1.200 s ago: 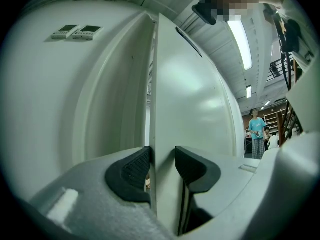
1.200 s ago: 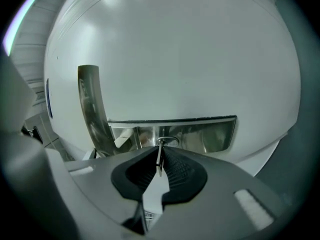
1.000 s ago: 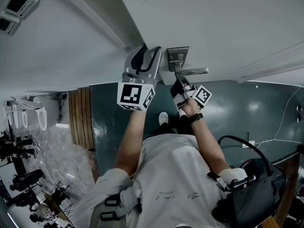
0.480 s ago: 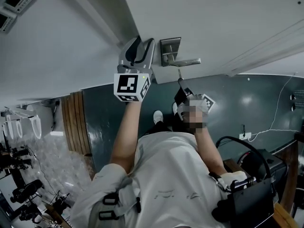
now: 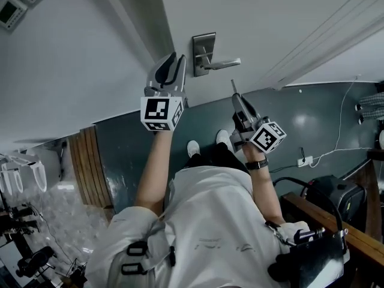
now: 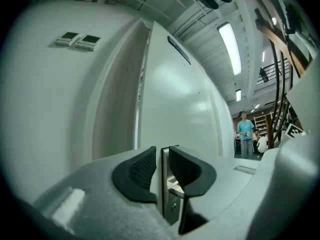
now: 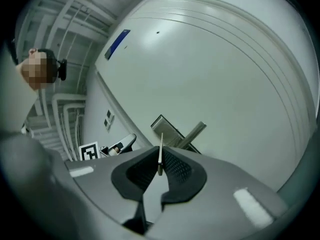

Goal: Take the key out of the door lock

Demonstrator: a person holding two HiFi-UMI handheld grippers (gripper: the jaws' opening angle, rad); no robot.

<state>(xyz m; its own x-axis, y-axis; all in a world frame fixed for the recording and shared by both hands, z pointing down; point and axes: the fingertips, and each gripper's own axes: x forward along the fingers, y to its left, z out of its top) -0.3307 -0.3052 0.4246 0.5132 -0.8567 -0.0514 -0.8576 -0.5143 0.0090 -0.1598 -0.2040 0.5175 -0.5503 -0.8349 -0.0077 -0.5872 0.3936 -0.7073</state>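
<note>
Key out: the key (image 7: 160, 155), clamped in the right gripper (image 5: 238, 102), now sits at centre frame, below and right of the lock plate (image 5: 204, 54) where it sat a second ago. Removal appears complete. The left gripper (image 5: 177, 63), its jaws having just narrowed on nothing, hovers left of the plate.

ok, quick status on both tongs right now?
Left tongs: open, have just been closing, nothing gripped; only the lock plate shows beyond the gap.
Right tongs: closed on the key, out of the lock.
</note>
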